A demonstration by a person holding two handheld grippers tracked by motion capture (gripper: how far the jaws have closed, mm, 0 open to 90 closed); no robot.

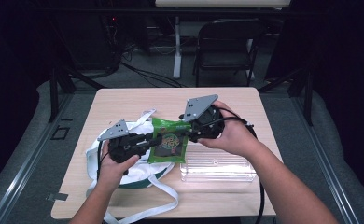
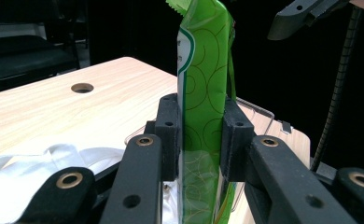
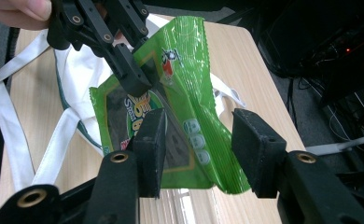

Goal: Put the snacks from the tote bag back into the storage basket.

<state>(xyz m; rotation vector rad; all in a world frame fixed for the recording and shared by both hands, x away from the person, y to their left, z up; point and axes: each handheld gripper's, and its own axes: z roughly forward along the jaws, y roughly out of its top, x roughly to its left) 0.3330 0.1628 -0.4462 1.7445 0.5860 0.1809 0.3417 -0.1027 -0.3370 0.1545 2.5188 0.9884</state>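
From above, the green packet [image 1: 168, 145] hangs in the air over the white bag [image 1: 124, 177] on the counter [image 1: 124, 102], between the two hands. The left hand-held gripper [image 1: 148, 139] comes at the packet from the bag's side and pinches its left edge; the right hand-held gripper [image 1: 189, 132] sits at the packet's upper right corner. A clear box [image 1: 217, 170] lies on the counter just right of the bag.

In the left gripper view, the left hand-held gripper [image 2: 201, 140] is clamped flat on the packet [image 2: 203, 84], which stands edge-on and upright between the pads. The foil bulges a little above the grip, so it looks air-filled, light and crinkly rather than stiff.

In the right gripper view, the right hand-held gripper [image 3: 203, 149] stands wide, its pads either side of the packet's [image 3: 171, 116] lower corner without pressing on it. The left hand-held gripper [image 3: 133, 77] grips the packet's upper middle, above the bag [image 3: 73, 65].

The film looks glossy, so I'd judge it slippery. The crimped seam edges seem the best place to hold: flat, firm, and away from the contents, which likely crush easily under a hard squeeze.
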